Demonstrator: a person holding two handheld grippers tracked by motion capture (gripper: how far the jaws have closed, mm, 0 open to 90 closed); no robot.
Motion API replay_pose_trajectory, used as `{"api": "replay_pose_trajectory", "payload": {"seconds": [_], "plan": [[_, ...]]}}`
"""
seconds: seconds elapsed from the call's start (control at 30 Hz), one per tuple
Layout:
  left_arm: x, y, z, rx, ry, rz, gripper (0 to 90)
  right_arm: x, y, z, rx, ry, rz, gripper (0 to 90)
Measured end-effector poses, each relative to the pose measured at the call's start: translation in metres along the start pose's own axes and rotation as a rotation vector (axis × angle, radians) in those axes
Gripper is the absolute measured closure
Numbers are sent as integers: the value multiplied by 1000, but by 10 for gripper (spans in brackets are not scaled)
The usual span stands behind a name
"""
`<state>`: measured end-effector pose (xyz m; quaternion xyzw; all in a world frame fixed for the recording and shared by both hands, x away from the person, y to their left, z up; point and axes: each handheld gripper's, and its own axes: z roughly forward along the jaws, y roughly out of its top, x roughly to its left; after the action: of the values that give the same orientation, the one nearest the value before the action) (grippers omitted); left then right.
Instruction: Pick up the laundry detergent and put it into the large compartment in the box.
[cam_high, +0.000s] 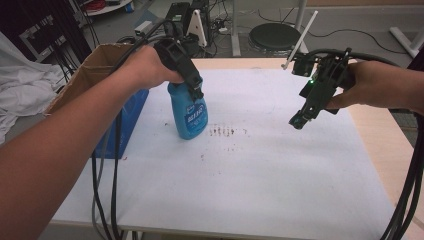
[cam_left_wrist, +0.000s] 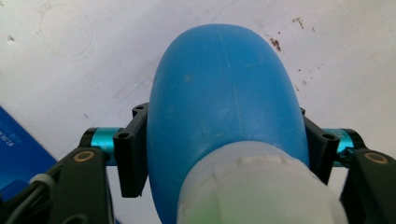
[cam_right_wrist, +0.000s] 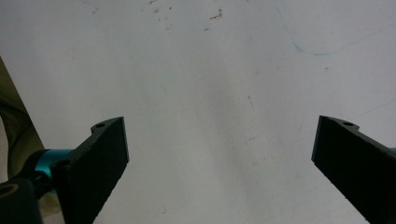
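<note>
— Can you read the label on the blue bottle (cam_high: 189, 112)?
— No, the print is too blurred. The left gripper (cam_high: 196, 92) covers its neck.
— And the cap (cam_left_wrist: 259, 186) in the left gripper view?
— Cut off by the bottom edge, out of focus.

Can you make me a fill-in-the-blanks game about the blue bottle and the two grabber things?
1. The left gripper is clamped on a bottle whose colour is ____.
2. The right gripper has its jaws ____ with nothing between them.
3. The bottle stands on a table whose top is the colour ____.
4. Left of the bottle sits a brown box made of ____.

Missing words: blue; open; white; cardboard
</note>
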<state>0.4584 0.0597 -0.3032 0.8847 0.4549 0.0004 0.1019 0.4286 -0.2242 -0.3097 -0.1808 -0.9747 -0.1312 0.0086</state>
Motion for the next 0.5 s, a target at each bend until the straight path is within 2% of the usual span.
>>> {"api": "replay_pose_trajectory", "payload": {"seconds": [0.1,0.4,0.5], "plan": [[0,0,-1,10,-8,3,354,0,0,0,0,0,3,29],[-1,0,-1,7,6,-7,373,0,0,0,-2,1,2,29],[0,-1,-3,21,6,-10,376,0,0,0,-3,1,2,29]]}}
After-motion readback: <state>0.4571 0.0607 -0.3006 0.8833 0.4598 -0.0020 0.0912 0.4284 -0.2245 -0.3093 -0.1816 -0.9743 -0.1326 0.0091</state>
